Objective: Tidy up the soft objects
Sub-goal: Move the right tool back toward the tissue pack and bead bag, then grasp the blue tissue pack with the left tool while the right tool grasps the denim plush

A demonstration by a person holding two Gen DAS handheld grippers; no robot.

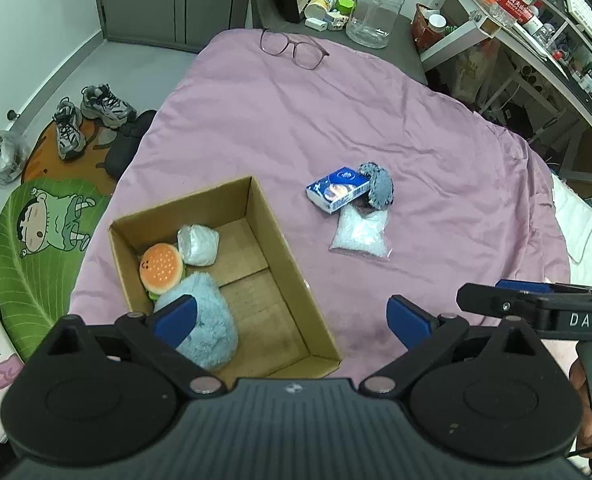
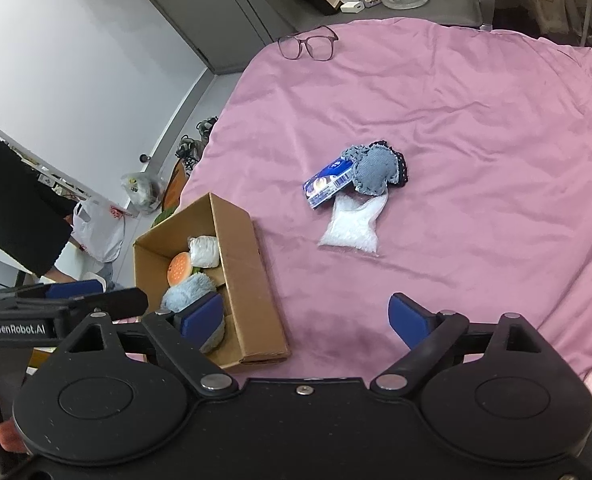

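Sitting in the cardboard box (image 1: 280, 280) so far: a fluffy blue plush (image 1: 206, 320), a burger-shaped squishy toy (image 1: 162, 268) and a small plastic-wrapped white bundle (image 1: 198, 245), all crowded toward the box's left end with bare floor on the other side. So I'd say roughly half the job is done.

What's left is the little pile out on the pink bedspread (image 1: 376, 112), well apart from the box: a blue tissue pack (image 1: 336, 189), a grey stuffed fabric piece (image 1: 378, 184) leaning on it, and a clear bag of white stuff (image 1: 361, 234) touching both. From the right wrist view there looks to be a darker dotted fabric thing tucked behind the grey one, can't tell exactly what.

Both tools are empty right now. The left gripper (image 1: 292, 320) has its blue pads spread wide, hanging over the near end of the box with the plush right under its left pad, not touching as far as I can see. The right gripper (image 2: 308, 320) is spread wide too, nothing between the pads, over bare bedspread next to the box.

Glasses (image 1: 294, 49) lie at the far edge of the bed, not soft, so I'd guess they stay. Next up is probably reaching out for that pile, and the slippery bag looks like the annoying one to grab.
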